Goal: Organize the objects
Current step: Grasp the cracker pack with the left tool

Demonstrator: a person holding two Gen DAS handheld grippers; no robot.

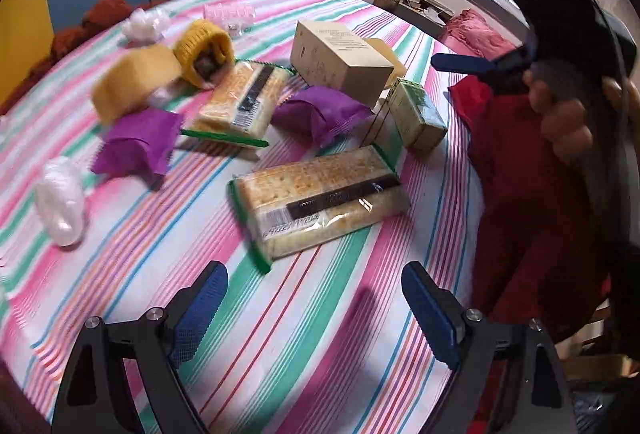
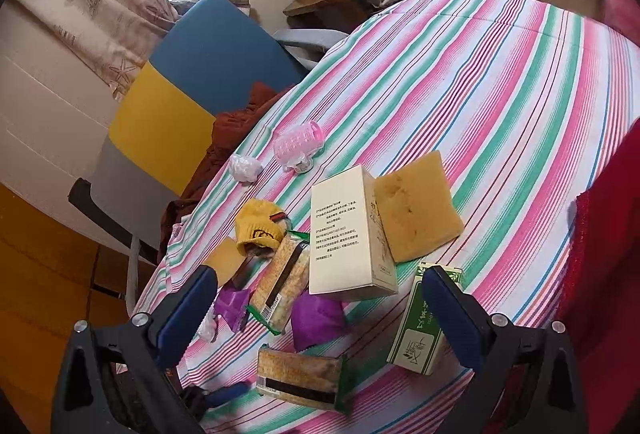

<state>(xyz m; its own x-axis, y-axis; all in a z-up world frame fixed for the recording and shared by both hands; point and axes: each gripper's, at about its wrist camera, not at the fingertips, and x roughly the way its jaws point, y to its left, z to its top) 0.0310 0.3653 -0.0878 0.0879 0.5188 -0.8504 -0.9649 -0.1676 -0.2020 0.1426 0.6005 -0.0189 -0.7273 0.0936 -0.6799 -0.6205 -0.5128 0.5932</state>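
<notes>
In the left wrist view we see our left gripper spread wide and empty, hovering above the striped tabletop, touching nothing. Just beyond its fingertips lies the near cracker pack. Behind that pack sit a second cracker pack, two purple pouches, the beige box and a green tea box. The yellow sponge is blurred. To the right of the near cracker pack, a hand grips the right gripper, its jaws apart with nothing between them.

In the right wrist view the right gripper is likewise wide and empty, above the clutter. The green tea box is partly hidden by its right finger. Behind the beige box lie a pink roller and a blue-and-yellow chair; a window shows above.
</notes>
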